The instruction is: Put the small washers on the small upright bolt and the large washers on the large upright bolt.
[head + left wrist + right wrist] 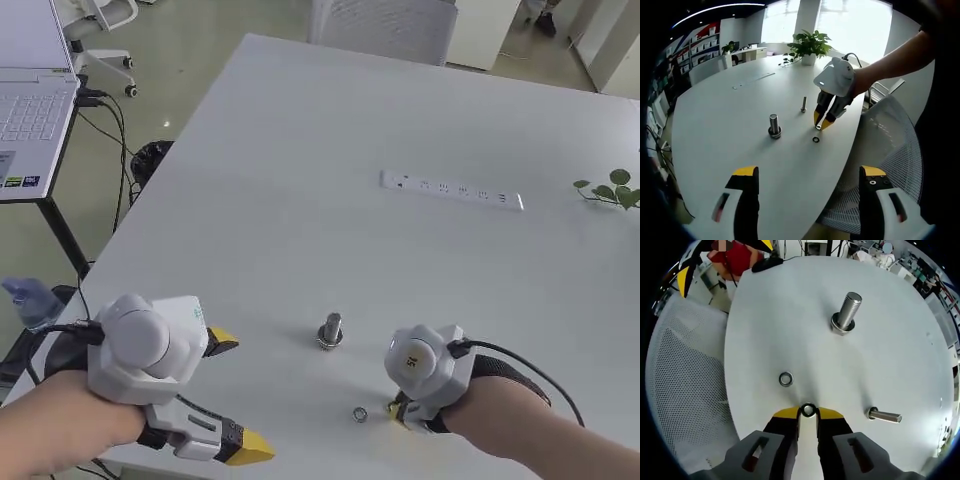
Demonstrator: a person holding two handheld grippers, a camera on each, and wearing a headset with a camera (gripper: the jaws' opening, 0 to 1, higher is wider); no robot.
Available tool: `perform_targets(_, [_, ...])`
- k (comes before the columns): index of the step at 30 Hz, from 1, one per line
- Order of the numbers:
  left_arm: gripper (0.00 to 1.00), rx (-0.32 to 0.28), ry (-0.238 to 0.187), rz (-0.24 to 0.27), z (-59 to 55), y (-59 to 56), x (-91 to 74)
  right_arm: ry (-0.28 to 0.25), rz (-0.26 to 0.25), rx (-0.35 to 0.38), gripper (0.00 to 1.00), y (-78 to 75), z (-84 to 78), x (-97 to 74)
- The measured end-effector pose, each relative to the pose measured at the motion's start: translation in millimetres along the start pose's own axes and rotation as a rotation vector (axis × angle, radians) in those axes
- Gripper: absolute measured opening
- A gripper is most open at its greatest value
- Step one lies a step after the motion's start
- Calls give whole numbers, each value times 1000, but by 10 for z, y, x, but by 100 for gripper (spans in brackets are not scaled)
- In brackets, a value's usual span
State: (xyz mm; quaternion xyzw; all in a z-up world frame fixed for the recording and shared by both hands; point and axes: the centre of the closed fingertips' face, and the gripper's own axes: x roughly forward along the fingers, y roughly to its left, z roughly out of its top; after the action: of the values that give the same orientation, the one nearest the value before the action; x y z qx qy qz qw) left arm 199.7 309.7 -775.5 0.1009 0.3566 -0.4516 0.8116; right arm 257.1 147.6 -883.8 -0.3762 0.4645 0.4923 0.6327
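Observation:
The large upright bolt (331, 329) (774, 124) (847, 310) stands on the white table with a washer ring around its base. The small bolt (803, 103) (884, 415) stands just past it. My right gripper (398, 411) (821, 121) (808, 413) hovers low over the table near the front edge. It is shut on a small washer (808, 410) pinched at its yellow tips. A loose washer (360, 414) (816, 139) (785, 379) lies flat on the table beside those tips. My left gripper (238, 395) (809, 172) is held at the left, open and holding nothing.
A white power strip (450, 188) lies mid-table and a small plant (610, 190) sits at the right. A laptop (30, 100) rests on a side desk at the left. A mesh chair (880, 150) stands close to the table's near edge (732, 390).

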Motion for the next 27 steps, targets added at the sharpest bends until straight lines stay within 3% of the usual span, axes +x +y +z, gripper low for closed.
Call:
perform_targets(9, [81,-3,-2,-1,7,-12,-1,-11,9,7,14,2,3,-4])
perform_targets(27, [81,2,-4,3,22,-25,-16,-42,39,101,14,-15,-55,-37])
